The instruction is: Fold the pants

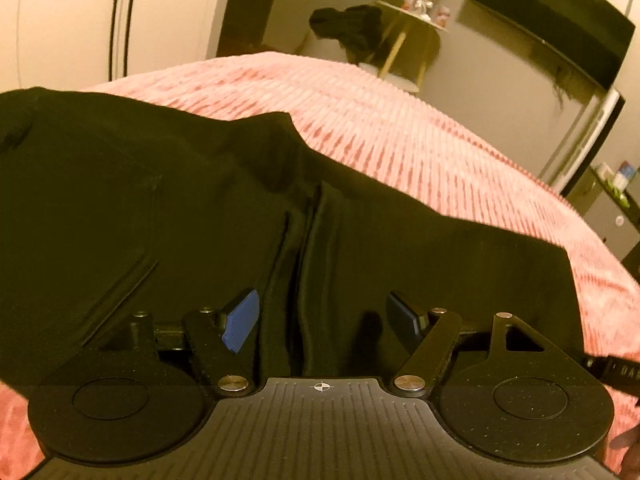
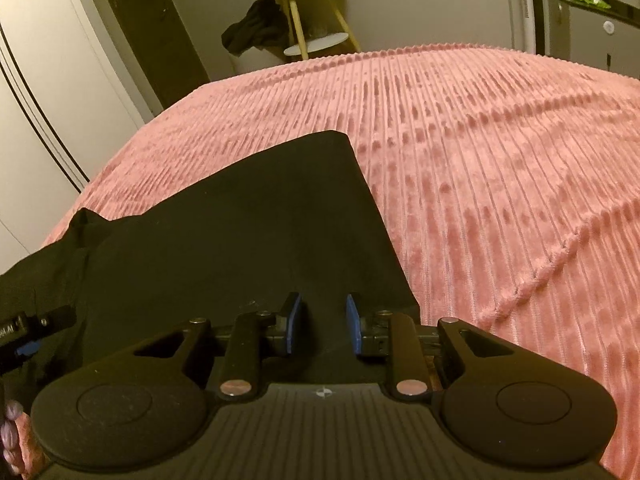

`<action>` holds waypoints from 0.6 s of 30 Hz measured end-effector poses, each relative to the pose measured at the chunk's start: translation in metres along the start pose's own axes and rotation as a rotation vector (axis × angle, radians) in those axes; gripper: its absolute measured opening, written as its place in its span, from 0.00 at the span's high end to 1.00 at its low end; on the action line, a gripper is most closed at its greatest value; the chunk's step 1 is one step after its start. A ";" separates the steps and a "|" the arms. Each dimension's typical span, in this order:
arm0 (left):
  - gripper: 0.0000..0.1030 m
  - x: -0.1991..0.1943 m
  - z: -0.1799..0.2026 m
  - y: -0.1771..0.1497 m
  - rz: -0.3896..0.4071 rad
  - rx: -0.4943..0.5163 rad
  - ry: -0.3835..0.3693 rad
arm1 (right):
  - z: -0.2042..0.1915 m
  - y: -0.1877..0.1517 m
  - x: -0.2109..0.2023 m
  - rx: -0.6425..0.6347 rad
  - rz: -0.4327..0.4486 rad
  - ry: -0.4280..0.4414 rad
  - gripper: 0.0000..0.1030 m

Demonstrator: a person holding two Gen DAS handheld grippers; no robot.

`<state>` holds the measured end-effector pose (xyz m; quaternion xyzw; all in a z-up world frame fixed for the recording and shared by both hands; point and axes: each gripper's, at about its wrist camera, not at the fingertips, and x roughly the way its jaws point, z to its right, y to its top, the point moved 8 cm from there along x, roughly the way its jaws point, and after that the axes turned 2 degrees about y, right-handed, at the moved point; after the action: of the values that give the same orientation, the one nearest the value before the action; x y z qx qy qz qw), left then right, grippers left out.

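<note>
Black pants (image 1: 160, 208) lie on a pink ribbed bedspread (image 1: 420, 132). In the left wrist view my left gripper (image 1: 320, 316) is open, its blue pads on either side of a raised fold or seam of the fabric (image 1: 300, 264), not touching it. In the right wrist view the pants (image 2: 240, 220) end in a straight right edge with a far corner. My right gripper (image 2: 320, 320) is open just above the near edge of the fabric. The other gripper shows at the left edge of the right wrist view (image 2: 24, 340).
The pink bedspread (image 2: 500, 168) stretches far and right. Beyond the bed stands a small gold side table (image 2: 312, 12) with dark clothing (image 2: 256, 24) draped beside it. A white wardrobe (image 2: 40, 100) is at left, a dark cabinet (image 2: 592, 12) at far right.
</note>
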<state>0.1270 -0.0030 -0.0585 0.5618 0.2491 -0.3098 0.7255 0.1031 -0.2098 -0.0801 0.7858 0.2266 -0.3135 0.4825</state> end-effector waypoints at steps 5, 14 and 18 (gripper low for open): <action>0.26 -0.001 -0.001 -0.006 -0.040 0.053 0.067 | -0.002 -0.001 -0.004 0.000 0.005 -0.002 0.76; 0.26 -0.003 0.000 -0.011 -0.052 0.072 0.083 | -0.014 -0.008 -0.012 -0.096 -0.005 -0.047 0.72; 0.28 -0.002 -0.002 -0.011 -0.056 0.057 0.072 | -0.020 -0.010 -0.012 -0.133 -0.010 -0.046 0.64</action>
<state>0.1176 -0.0023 -0.0648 0.5861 0.2816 -0.3165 0.6907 0.0938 -0.1883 -0.0714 0.7435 0.2398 -0.3179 0.5373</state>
